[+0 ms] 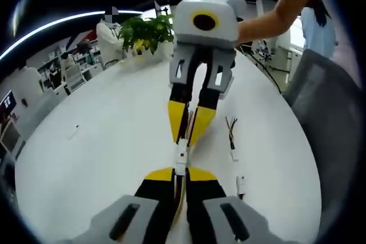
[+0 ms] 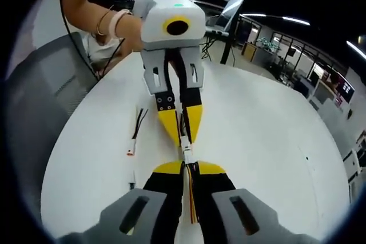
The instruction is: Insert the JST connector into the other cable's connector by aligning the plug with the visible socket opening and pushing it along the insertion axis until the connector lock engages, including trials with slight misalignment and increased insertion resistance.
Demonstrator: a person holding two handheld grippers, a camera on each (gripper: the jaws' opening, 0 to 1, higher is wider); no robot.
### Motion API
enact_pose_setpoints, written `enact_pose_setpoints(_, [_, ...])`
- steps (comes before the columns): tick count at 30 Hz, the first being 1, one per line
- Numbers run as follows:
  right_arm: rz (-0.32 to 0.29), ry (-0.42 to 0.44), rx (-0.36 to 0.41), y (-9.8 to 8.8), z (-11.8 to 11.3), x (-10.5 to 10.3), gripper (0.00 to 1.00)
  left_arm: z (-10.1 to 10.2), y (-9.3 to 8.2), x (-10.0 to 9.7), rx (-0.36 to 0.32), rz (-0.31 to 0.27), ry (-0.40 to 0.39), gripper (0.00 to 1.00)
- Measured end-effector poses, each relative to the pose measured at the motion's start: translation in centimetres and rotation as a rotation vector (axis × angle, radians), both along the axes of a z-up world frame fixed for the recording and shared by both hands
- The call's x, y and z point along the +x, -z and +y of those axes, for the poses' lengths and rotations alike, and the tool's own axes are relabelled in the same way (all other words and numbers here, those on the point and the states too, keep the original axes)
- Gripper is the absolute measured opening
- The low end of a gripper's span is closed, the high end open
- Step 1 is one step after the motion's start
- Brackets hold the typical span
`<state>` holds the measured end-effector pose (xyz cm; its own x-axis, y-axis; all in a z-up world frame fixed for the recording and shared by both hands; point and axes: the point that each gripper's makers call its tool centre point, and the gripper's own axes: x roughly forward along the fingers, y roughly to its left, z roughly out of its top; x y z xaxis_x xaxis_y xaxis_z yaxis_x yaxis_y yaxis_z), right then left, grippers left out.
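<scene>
White plastic is meeting white plastic between the two claws: the JST connector (image 1: pixel 181 158) is sitting nose to nose with the other cable's connector (image 2: pixel 187 154), the pair hovering just above the pale worktop (image 1: pixel 103 141) and forming one short white bar. Its long axis is running straight along the line that joins the two claws, so the push to come looks like a plain squeeze toward each other along that line, with no sideways correction obvious from where I am standing.

The left claw (image 1: pixel 180 174) is pinching its cable right behind the housing, yellow tips pressed in on the wires. The right claw (image 2: pixel 189 167) is doing the same from the opposite end, tips closed on a bundle of coloured wires trailing back between them. Each claw is sitting just behind its own half, neither clearly nearer the joint.

What I cannot make out is the seam itself. The housings are small and both white, so whether the plug is only at the mouth, partly in, or latched is not readable, and the lock tab is too tiny to see. Any slight tilt between the halves is also hidden by the yellow tips crowding the joint.

Off to one side a spare cable (image 1: pixel 231 135) is lying flat on the worktop, well apart from the work.
</scene>
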<state>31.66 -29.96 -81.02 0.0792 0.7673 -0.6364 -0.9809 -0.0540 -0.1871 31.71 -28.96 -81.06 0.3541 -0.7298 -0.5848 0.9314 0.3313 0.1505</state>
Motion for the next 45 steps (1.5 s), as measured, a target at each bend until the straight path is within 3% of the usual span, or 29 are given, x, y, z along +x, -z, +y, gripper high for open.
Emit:
enact_pose_setpoints(23, [0.003, -0.018, 0.012, -0.5, 0.0, -0.6, 0.03, -0.7, -1.0, -0.3, 0.012, -0.032, 0.051, 0.0])
enact_pose_setpoints(35, [-0.014, -0.053, -0.012, 0.0, 0.0, -1.3, 0.03, -1.0, -0.5, -0.5, 0.087, -0.055, 0.107, 0.0])
enact_pose_setpoints(45, [-0.028, -0.013, 0.012, -0.2, 0.1, 0.2, 0.03, -0.6, -0.4, 1.6, 0.101, -0.09, 0.1, 0.0])
